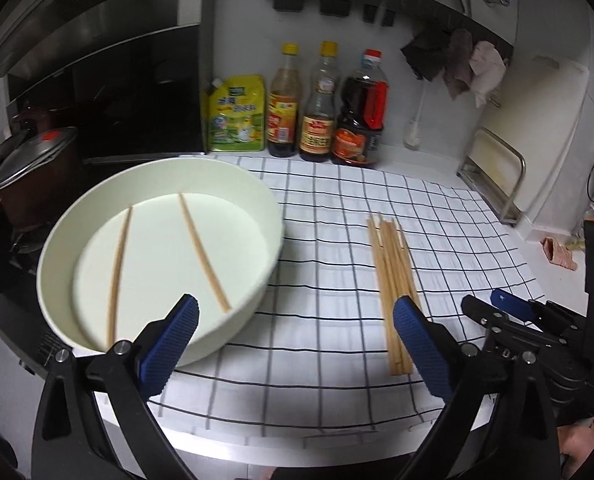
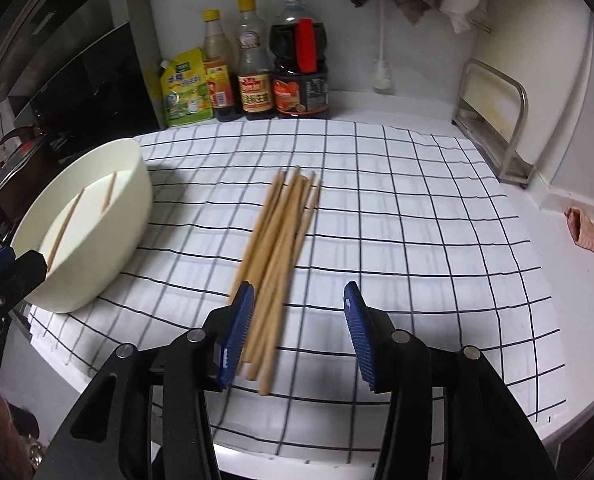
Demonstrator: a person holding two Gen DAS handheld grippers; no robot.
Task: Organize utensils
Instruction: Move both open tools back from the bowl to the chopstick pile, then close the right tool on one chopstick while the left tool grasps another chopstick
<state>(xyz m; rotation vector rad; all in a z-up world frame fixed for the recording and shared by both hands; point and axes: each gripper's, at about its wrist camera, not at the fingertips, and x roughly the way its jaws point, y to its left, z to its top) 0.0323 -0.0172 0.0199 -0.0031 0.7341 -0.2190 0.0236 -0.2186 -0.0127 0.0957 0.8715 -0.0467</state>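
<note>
A checked cloth [image 2: 377, 200] covers the counter, and everything here is placed relative to it. On the left part of the cloth stands a white bowl [image 1: 257, 216], with two chopsticks [image 1: 203, 252] lying apart on its flat bottom. Near the middle of the cloth lies a pile of chopsticks [image 2: 277, 256], close together and pointing toward the back wall.

The left gripper [image 1: 295, 340] hangs over the front edge of the cloth, between the bowl and the pile. Its jaws stand wide apart and hold nothing. One blue pad [image 1: 169, 348] is in front of the bowl's rim, the other is beside the near ends of the pile.

The right gripper [image 2: 297, 332] is over the front part of the cloth, at the near ends of the pile. Its jaws are also apart and empty; the left pad [image 2: 237, 336] overlaps the pile in the right wrist view, but I cannot tell if it touches it.

Behind the cloth, by the wall, stand three bottles [image 2: 253, 64] and a yellow pouch [image 2: 183, 88]. To the right of the cloth stands a metal rack [image 2: 493, 120].
</note>
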